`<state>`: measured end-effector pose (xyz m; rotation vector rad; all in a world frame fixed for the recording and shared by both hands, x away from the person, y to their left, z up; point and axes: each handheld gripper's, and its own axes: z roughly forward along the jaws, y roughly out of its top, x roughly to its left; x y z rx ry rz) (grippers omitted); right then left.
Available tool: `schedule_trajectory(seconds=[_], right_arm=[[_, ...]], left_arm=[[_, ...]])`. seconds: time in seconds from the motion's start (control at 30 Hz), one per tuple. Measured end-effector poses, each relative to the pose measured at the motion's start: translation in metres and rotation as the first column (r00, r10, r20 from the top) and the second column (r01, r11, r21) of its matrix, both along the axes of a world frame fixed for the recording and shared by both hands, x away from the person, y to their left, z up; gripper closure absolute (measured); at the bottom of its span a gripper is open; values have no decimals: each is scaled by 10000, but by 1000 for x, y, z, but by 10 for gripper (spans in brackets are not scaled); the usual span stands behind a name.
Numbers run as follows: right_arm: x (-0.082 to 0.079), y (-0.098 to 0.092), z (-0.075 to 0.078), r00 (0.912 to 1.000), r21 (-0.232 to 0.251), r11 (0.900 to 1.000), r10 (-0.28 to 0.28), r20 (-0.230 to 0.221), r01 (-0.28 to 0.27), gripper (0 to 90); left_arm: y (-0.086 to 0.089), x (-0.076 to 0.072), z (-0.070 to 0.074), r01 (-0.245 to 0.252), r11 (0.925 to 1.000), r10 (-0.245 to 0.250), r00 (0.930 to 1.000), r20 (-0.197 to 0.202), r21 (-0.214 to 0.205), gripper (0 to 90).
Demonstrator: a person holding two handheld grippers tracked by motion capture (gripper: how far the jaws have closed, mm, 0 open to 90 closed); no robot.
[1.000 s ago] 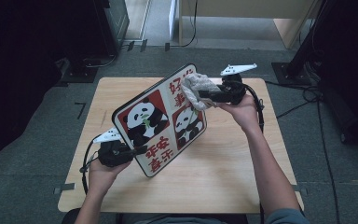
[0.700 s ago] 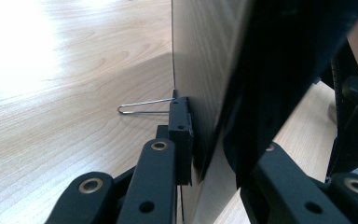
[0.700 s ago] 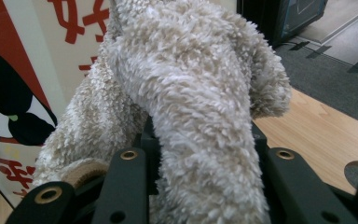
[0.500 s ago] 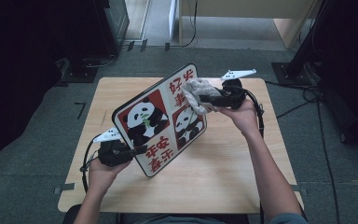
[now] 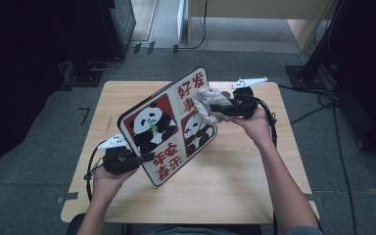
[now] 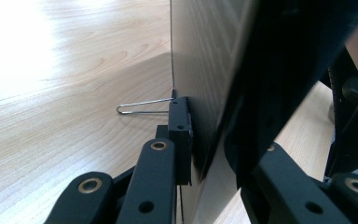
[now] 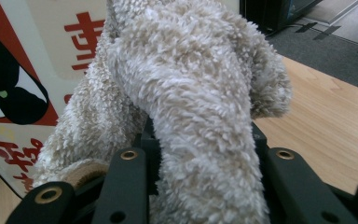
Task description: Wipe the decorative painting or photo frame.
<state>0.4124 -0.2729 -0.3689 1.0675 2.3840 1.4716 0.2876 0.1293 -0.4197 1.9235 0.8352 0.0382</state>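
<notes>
A board [image 5: 171, 127] printed with pandas and red characters is held tilted up over the wooden table [image 5: 235, 186]. My left gripper [image 5: 144, 157] is shut on its lower left edge. In the left gripper view the jaws pinch the board's edge [image 6: 205, 70] from both sides. My right gripper [image 5: 215, 108] is shut on a fluffy beige cloth [image 5: 206, 100] and presses it against the board's upper right face. In the right gripper view the cloth [image 7: 186, 93] bulges out between the jaws, with the board [image 7: 37, 56] behind it.
A thin wire stand [image 6: 144, 106] sticks out from the board's back, just above the table. Dark equipment [image 5: 39, 54] stands on the floor to the left. Cables [image 5: 323, 103] lie on the floor beyond the table's right edge.
The right gripper has slid the cloth a little down the board's face, toward the person. The left gripper and the board have stayed put.
</notes>
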Motion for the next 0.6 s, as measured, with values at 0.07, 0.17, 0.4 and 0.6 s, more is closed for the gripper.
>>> schedule_trajectory(seconds=[0.07, 0.17, 0.4, 0.6], right_arm=[[0, -1, -2, 9999, -36, 10000, 24, -115, -25, 646], [-1, -1, -5, 9999, -26, 10000, 37, -106, -37, 647], [-2, -2, -14, 10000, -158, 9999, 50, -81, -51, 643], [-3, -2, -20, 9995, -365, 9993, -30, -299, 19, 642]], left_arm=[[0, 0, 0, 4, 10000, -4, 10000, 4, -2, 793], [0, 0, 0, 13, 10000, -13, 10000, 3, -4, 792], [0, 0, 0, 6, 10000, -6, 10000, -5, -12, 792], [0, 0, 0, 35, 10000, -35, 10000, -36, -48, 791]])
